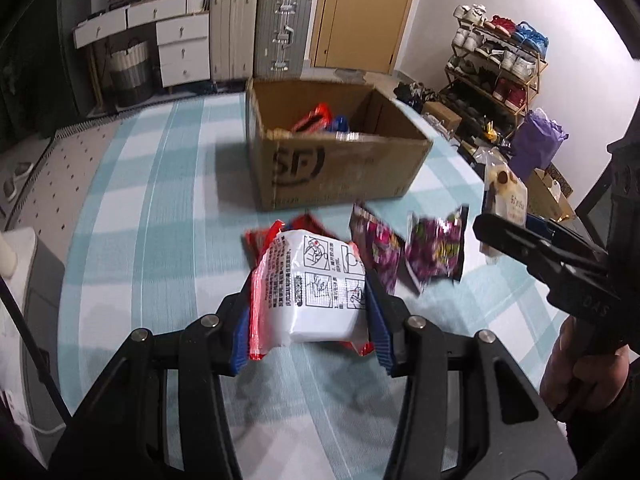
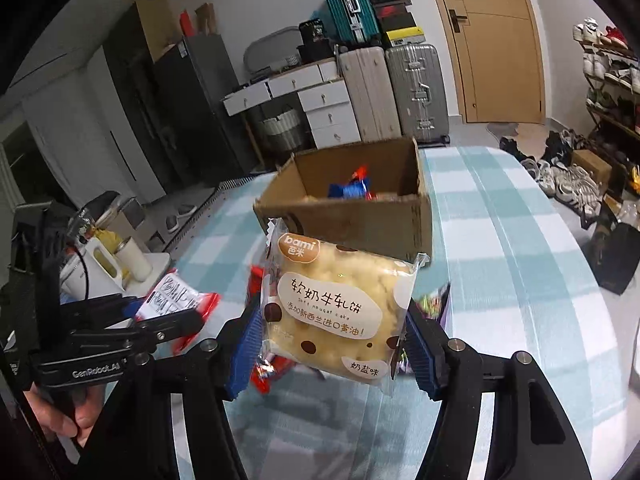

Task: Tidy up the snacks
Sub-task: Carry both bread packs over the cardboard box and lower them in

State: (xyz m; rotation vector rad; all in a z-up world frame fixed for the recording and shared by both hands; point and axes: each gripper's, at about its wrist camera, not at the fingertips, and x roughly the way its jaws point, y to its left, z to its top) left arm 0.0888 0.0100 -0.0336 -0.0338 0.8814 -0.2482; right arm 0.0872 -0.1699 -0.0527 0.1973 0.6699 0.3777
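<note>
My left gripper (image 1: 308,320) is shut on a red and white snack packet (image 1: 316,288), held above the checked cloth. My right gripper (image 2: 336,344) is shut on a clear packet of yellow nougat cake (image 2: 336,312), also lifted off the surface. In the left wrist view the right gripper (image 1: 504,236) comes in from the right with the cake packet (image 1: 502,196) in it. In the right wrist view the left gripper (image 2: 160,316) shows at the left with its red and white packet (image 2: 176,296). An open cardboard box (image 1: 332,172) with snacks inside stands ahead, also seen as the box (image 2: 360,220). Two purple packets (image 1: 436,252) lie before the box.
The checked blue and white cloth (image 1: 160,200) covers the surface. Suitcases (image 1: 280,32) and white drawers (image 1: 180,48) stand behind. A shoe rack (image 1: 496,64) and a purple bag (image 1: 536,144) are at the right. Cups and a bottle (image 2: 116,256) sit at the left edge.
</note>
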